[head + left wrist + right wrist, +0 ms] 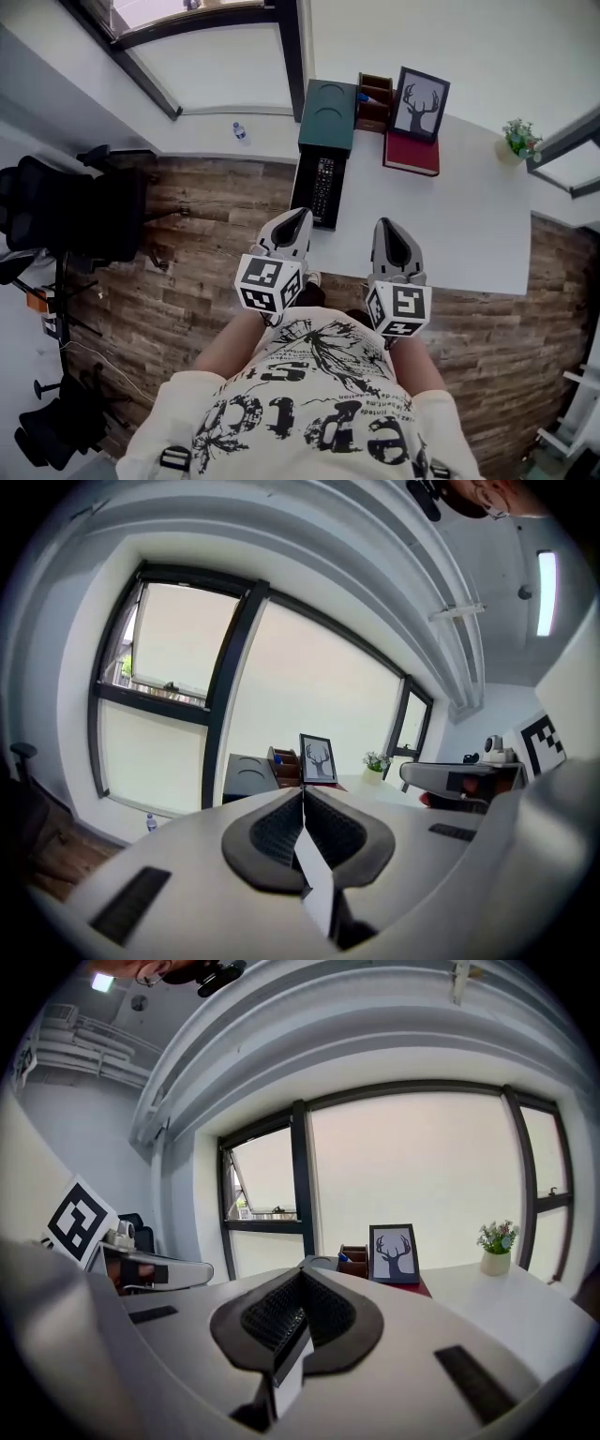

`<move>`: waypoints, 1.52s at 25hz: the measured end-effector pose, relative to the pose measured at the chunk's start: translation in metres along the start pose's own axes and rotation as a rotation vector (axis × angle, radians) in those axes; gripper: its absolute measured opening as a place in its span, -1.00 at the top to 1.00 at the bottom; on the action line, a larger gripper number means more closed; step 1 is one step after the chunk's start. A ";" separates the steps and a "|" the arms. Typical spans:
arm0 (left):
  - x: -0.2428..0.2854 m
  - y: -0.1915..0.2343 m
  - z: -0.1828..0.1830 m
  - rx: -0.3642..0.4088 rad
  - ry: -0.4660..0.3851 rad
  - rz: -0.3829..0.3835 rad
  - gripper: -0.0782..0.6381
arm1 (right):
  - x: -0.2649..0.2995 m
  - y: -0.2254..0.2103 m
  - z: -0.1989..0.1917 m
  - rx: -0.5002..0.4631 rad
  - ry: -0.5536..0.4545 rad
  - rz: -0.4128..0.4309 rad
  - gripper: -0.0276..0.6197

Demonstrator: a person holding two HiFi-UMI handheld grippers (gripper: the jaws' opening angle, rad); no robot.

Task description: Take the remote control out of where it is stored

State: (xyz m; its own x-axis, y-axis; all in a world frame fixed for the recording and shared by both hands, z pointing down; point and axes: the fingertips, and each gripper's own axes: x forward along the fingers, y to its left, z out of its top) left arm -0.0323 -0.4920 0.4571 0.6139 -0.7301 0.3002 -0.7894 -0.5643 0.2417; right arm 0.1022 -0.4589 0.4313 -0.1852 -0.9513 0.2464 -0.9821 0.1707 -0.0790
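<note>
1. Closest in, both tongs are held near the person's body, short of the table edge. The left gripper [296, 221] has its jaws pressed together with nothing between them. The right gripper [391, 232] is closed and empty in the same way.
2. Just beyond the left gripper, at the left end of the white table [469, 225], the remote control [322, 187] lies flat with its buttons up and its length pointing at the person. It sits in a black open tray [302, 192] that juts past the table's near edge. The tray seems to slide out from under the green box [328, 114], but I cannot tell whether it is a drawer.
3. The remote is probably light, rigid plastic with smooth, somewhat slippery sides.
   - The best hold looks like a pinch across its narrow width, on the long edges near the middle.
   - This would keep it from tipping and keep the pads off the keys.
   - The tray walls look close beside it, so the jaws would have to open first and come down from above.
4. Farther back stand a wooden organizer [374, 101], a framed deer picture [420, 103] and a red book [411, 155].
5. A small potted plant [517, 141] sits at the far right corner.
</note>
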 end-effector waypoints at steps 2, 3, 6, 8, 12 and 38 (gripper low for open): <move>0.016 0.012 -0.005 -0.025 0.033 -0.024 0.75 | 0.018 0.001 -0.005 0.008 0.026 -0.009 0.91; 0.024 0.017 -0.009 -0.040 0.053 -0.033 0.75 | 0.026 0.002 -0.009 0.010 0.041 -0.008 0.91; 0.042 0.026 -0.027 -0.078 0.116 -0.038 0.75 | 0.046 0.000 -0.022 0.015 0.088 0.003 0.91; 0.056 0.032 -0.038 -0.088 0.160 -0.023 0.75 | 0.060 -0.005 -0.029 0.023 0.115 0.015 0.91; 0.082 0.040 -0.062 -0.121 0.255 0.001 0.62 | 0.086 -0.013 -0.044 0.032 0.169 0.063 0.91; 0.174 0.076 -0.173 -0.045 0.737 0.230 -0.01 | 0.156 -0.082 -0.100 0.124 0.354 0.195 0.91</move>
State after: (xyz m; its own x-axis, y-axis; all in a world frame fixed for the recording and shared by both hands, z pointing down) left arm 0.0158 -0.5950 0.6875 0.2933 -0.3726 0.8804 -0.9061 -0.4021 0.1316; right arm 0.1507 -0.5956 0.5729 -0.3880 -0.7540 0.5300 -0.9203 0.2860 -0.2669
